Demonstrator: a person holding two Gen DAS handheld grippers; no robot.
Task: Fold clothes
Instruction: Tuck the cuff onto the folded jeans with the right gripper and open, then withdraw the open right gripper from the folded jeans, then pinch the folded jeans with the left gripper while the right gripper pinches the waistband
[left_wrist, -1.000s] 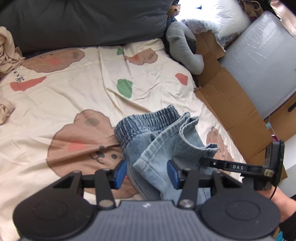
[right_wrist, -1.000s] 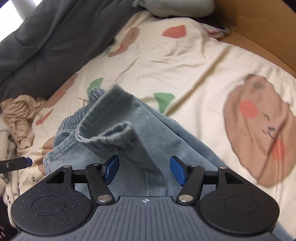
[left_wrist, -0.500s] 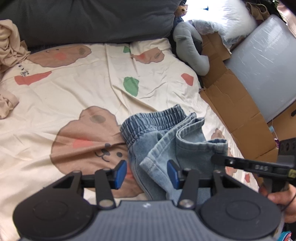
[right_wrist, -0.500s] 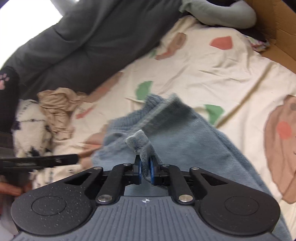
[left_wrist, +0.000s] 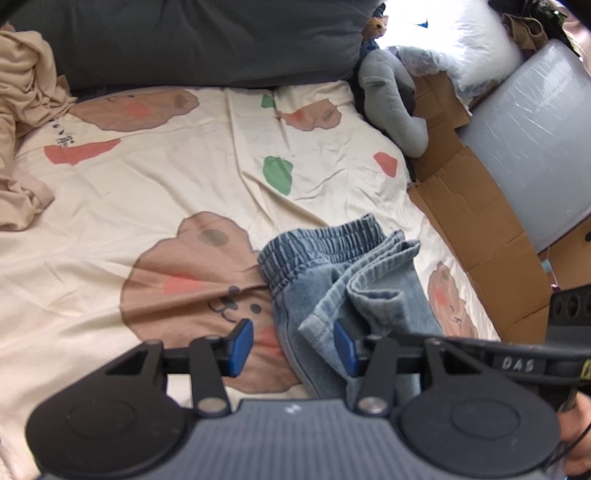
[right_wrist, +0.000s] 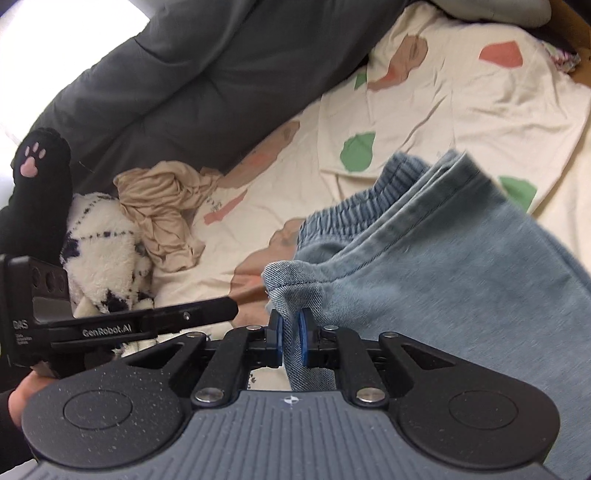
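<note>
Left wrist view: one pair of blue denim jeans (left_wrist: 343, 280), partly folded, on a cream bedsheet (left_wrist: 155, 192) printed with brown bear shapes and red and green patches; elastic waistband toward the far side, one hem corner between the two blue pads (left_wrist: 242, 345) of the left gripper (left_wrist: 293, 347). Jaws wide apart, clamped on nothing, just above the sheet and the near edge of the denim. One beige garment (left_wrist: 26, 122) crumpled at the left edge of the bed. One dark grey duvet (left_wrist: 192, 37) along the far side. One grey plush toy (left_wrist: 395, 99) at the far right corner, beside flattened cardboard (left_wrist: 476, 221) and one grey panel (left_wrist: 535, 136).

Right wrist view: right gripper (right_wrist: 290, 341) closed tight on one folded edge of the jeans (right_wrist: 443, 273), denim pinched between its two pads and lifted off the sheet. One black plush limb (right_wrist: 40, 184) with a pink paw print, and one white fluffy item (right_wrist: 103, 251) with dark markings at the left, next to the beige garment (right_wrist: 166, 206). One hand (right_wrist: 22, 398) partly visible at lower left, holding the left gripper's handle.
</note>
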